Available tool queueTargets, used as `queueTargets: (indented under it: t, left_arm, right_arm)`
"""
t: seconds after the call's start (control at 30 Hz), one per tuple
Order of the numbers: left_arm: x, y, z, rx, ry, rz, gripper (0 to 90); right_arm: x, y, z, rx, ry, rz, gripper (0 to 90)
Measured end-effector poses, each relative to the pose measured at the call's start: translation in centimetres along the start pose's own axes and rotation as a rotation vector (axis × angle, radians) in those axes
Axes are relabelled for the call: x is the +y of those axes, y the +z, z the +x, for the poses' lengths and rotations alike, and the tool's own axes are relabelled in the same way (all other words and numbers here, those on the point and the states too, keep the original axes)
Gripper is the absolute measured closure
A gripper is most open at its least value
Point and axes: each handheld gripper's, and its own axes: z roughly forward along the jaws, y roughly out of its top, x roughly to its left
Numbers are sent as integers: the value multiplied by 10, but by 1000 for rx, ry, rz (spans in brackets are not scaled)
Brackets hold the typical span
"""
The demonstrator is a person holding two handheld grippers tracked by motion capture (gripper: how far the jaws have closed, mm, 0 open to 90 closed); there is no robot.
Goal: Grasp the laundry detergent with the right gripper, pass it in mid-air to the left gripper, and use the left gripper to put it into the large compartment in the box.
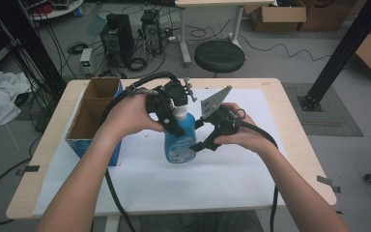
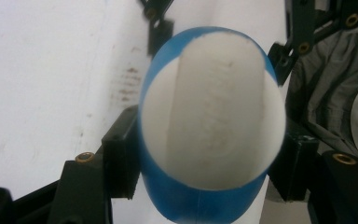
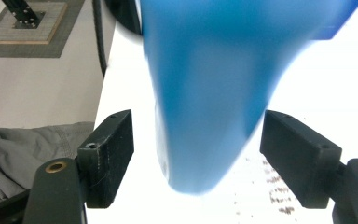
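- High view: the wooden surface (image 1: 290, 145) carries a white sheet (image 1: 198, 179) over most of its top, and both forearms come in from the bottom edge.
- An open cardboard box with blue outer walls (image 1: 92, 118) stands on the left part of the surface, split into two compartments; it sits just beside the left hand.
- The blue bottle (image 1: 179, 140) stands upright on the white sheet at the middle of the surface, between the two hands, with a label on its front and a white upper part.
- The left gripper (image 1: 170, 116) is at the bottle's upper part, coming in from the left. In the left gripper view its fingers (image 2: 119, 158) press on both sides of the bottle (image 2: 212, 116), seen from above as a white top with a blue rim: they are clamped on it.
- The right gripper (image 1: 205, 137) is at the bottle's right side, low on its body, with its grey three-cornered plate standing up above the hand.
- In the right gripper view the fingers (image 3: 109, 154) stand spread on either side of the blue bottle (image 3: 209, 93), with a clear gap between each pad and the bottle's wall, so they are parted and grip nothing.
- The bottle in that view is blurred, and its narrow end points toward the camera.
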Motion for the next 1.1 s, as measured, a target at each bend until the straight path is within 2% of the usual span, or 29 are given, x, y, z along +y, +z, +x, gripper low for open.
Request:
queueTargets:
  t: [0.1,0.13,0.17,0.2,0.23,0.27,0.33,0.37,0.5,0.53,0.6,0.63,0.7,0.73,0.77,0.8,0.9,0.93,1.0,1.03,1.1]
  left_arm:
    - [-3,-17,7,46,-65,6,385]
    - [-3,-17,7,46,-65,6,386]
    - [-5,-28,11,67,-106,4,385]
    - [-5,-28,11,67,-106,4,385]
    - [-8,-39,15,88,-149,6,386]
    - [-8,-39,15,88,-149,6,385]
    - [-10,-50,20,108,-196,9,385]
    - [-13,-62,24,124,-243,11,385]
    - [-20,-85,32,159,-325,4,385]
    - [-20,-85,32,159,-325,4,385]
    - [-27,-104,40,201,-412,-3,385]
    - [-27,-104,40,201,-412,-3,386]
    - [-36,-117,48,226,-499,-13,386]
    - [-36,-117,48,226,-499,-13,386]
    - [-44,-126,55,248,-577,-17,386]
    - [-46,-129,56,257,-599,-16,386]
    - [-58,-140,65,292,-700,0,386]
    - [-58,-140,65,292,-700,0,386]
    - [-66,-146,71,313,-762,21,386]
    - [-72,-151,75,338,-812,40,386]
    - [-75,-154,77,353,-823,49,386]
  right_arm:
    - [-4,-5,-2,-11,18,23,253]
    - [-4,-5,-2,-11,18,23,253]
    - [-6,-9,-3,-18,31,45,249]
    - [-8,-11,-4,-26,36,65,243]
    - [-9,-12,-4,-33,39,87,239]
    - [-9,-12,-4,-33,39,87,239]
    - [-13,-15,-6,-30,56,129,234]
    - [-18,-18,-7,-42,60,178,232]
    - [-26,-24,-8,-67,63,277,232]
    - [-26,-24,-8,-67,63,277,232]
    - [-33,-32,-9,-100,68,337,233]
    - [-33,-32,-9,-100,68,337,233]
    - [-39,-39,-11,-122,81,382,234]
    - [-40,-41,-11,-130,84,393,235]
    - [-42,-44,-11,-137,87,412,242]
    - [-44,-47,-11,-149,85,432,244]
    - [-50,-52,-11,-185,81,485,246]
    - [-52,-54,-11,-193,81,498,247]
    - [-55,-56,-12,-199,81,508,249]
    - [-59,-59,-12,-207,87,526,249]
    - [-60,-60,-12,-211,88,533,249]
